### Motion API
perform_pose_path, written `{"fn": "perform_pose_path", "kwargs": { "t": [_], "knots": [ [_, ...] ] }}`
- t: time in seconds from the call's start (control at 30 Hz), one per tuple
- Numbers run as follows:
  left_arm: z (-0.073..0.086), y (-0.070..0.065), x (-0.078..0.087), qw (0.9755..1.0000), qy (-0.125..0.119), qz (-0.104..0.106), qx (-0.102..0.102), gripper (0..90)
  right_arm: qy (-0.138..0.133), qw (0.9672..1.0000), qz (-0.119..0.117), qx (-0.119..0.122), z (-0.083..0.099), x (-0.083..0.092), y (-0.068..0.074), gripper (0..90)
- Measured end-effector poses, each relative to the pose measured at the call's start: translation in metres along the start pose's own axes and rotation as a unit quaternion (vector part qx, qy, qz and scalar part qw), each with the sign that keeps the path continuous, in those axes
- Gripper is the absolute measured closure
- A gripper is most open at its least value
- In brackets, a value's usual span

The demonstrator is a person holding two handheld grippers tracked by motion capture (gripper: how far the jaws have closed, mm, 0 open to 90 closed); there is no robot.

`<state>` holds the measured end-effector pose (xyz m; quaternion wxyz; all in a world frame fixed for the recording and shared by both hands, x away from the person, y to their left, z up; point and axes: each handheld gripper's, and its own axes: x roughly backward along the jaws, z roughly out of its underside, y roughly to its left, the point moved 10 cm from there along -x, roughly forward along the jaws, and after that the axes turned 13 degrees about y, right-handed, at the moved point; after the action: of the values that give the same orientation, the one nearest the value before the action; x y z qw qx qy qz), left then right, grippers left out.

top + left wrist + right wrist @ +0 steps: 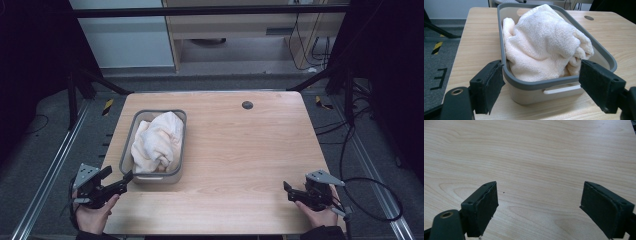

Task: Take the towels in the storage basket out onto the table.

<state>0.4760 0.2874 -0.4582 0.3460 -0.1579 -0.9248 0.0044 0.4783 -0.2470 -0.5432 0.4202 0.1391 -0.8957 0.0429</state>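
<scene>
A cream towel (157,141) lies bunched up in a grey-rimmed basket (129,141) on the left half of the wooden table (240,150). From the left gripper view the towel (544,42) bulges above the basket's rim (536,83). My left gripper (117,180) is open near the table's front left corner, its jaws pointing at the basket's near end and apart from it (540,82). At the front right my right gripper (288,189) is open over bare wood (539,200), with nothing between its jaws.
A small dark round hole (247,105) sits in the tabletop at the back. Metal frame rails (50,170) run along both sides of the table. A black cable (370,200) loops on the floor at the right.
</scene>
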Motion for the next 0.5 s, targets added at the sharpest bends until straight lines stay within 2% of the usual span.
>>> {"fn": "perform_pose_path", "kwargs": {
  "t": [0.1,0.2,0.27,0.33,0.5],
  "knots": [
    [-0.004,-0.001,0.001,1.0000,0.000,0.002,-0.002,19.4,-0.001,1.0000,0.002,0.002,0.000,-0.001,-0.001,14.2],
    [-0.016,-0.004,0.002,0.9999,-0.004,0.004,-0.011,19.4,-0.002,1.0000,0.002,0.002,0.000,-0.001,-0.002,14.3],
    [-0.019,-0.004,0.003,0.9999,-0.006,0.005,-0.012,19.4,-0.002,1.0000,0.003,0.001,0.000,-0.001,-0.002,14.3],
    [-0.027,-0.007,0.004,0.9998,-0.006,0.016,-0.012,19.3,-0.003,1.0000,0.003,0.000,0.001,-0.001,-0.003,14.3],
    [-0.035,-0.010,0.004,0.9997,-0.008,0.020,-0.013,18.9,-0.003,1.0000,0.005,0.000,0.001,-0.002,-0.004,14.3]
  ]
}}
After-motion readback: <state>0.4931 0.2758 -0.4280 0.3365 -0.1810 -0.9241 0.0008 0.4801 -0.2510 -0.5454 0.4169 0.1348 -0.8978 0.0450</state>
